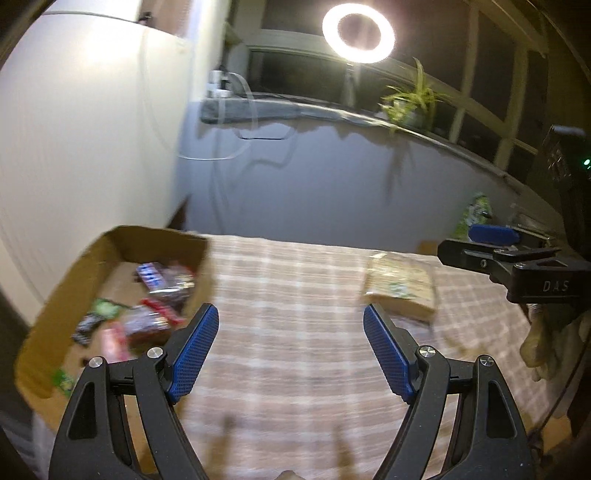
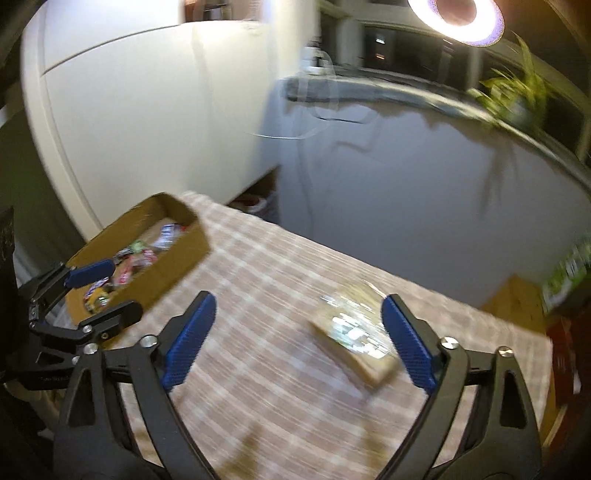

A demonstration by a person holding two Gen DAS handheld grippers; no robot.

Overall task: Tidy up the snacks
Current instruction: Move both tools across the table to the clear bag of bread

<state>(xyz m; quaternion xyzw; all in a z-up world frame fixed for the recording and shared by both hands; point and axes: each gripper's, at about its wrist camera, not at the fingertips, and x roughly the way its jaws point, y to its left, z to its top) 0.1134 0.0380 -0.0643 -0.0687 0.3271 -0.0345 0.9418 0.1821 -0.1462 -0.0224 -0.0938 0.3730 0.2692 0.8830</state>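
Note:
A cardboard box [image 1: 55, 295] at the table's left holds several wrapped snacks [image 1: 162, 291]; it also shows in the right wrist view [image 2: 173, 258]. A flat tan snack packet [image 1: 400, 288] lies on the checked tablecloth [image 1: 288, 295], right of centre, and in the right wrist view [image 2: 354, 339] just inside my right finger. My left gripper [image 1: 291, 350] is open and empty above the cloth between box and packet. My right gripper [image 2: 298, 336] is open and empty over the cloth; it also shows in the left wrist view [image 1: 480, 245].
A green snack bag [image 1: 472, 214] stands at the far right by a second cardboard box [image 2: 517, 302]. A white cabinet [image 1: 74, 129] rises behind the left box. A ring light [image 1: 358, 33] and a potted plant [image 1: 410, 99] are on the sill behind.

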